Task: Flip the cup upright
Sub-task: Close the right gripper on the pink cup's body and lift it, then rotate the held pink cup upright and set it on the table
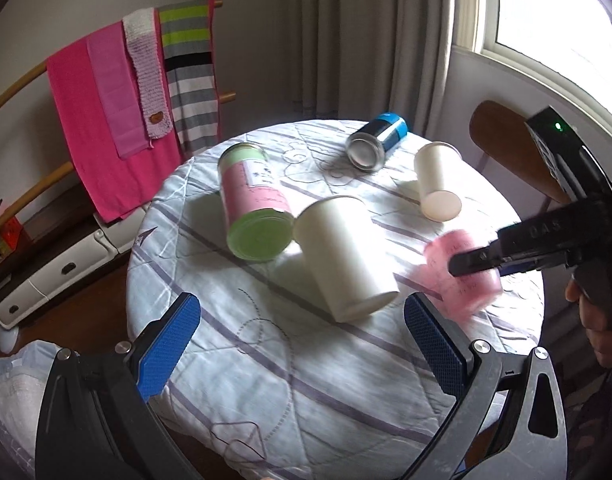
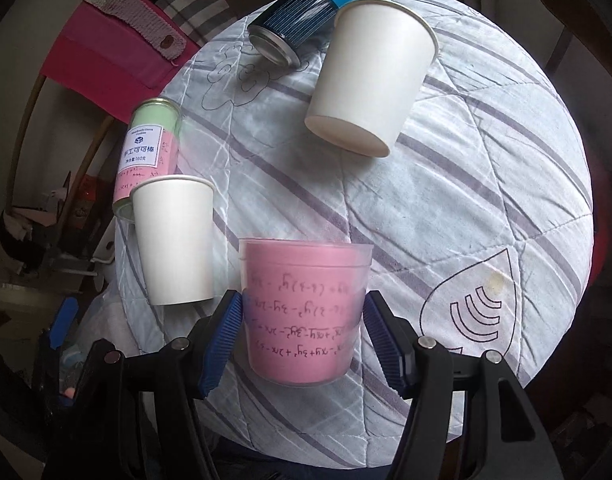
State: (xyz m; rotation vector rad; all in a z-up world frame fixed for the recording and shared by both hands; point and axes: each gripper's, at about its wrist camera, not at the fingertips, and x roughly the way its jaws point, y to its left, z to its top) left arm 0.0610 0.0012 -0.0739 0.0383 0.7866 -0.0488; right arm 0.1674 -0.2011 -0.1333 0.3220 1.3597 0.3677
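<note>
My right gripper (image 2: 304, 330) is shut on a pink plastic cup (image 2: 304, 312) with handwritten formulas, held above the round table (image 2: 486, 200). In the left wrist view the same pink cup (image 1: 462, 270) is blurred, with the right gripper (image 1: 472, 262) clamped on it. Two white paper cups lie on their sides: one near the middle (image 1: 344, 256) (image 2: 174, 240), one further back (image 1: 438, 180) (image 2: 372, 76). My left gripper (image 1: 302, 344) is open and empty over the table's near edge.
A pink and green can (image 1: 252, 204) and a blue and black can (image 1: 378, 142) lie on the quilted cloth. A rack with pink and striped towels (image 1: 118, 104) stands at the left. A wooden chair (image 1: 506, 144) stands by the window.
</note>
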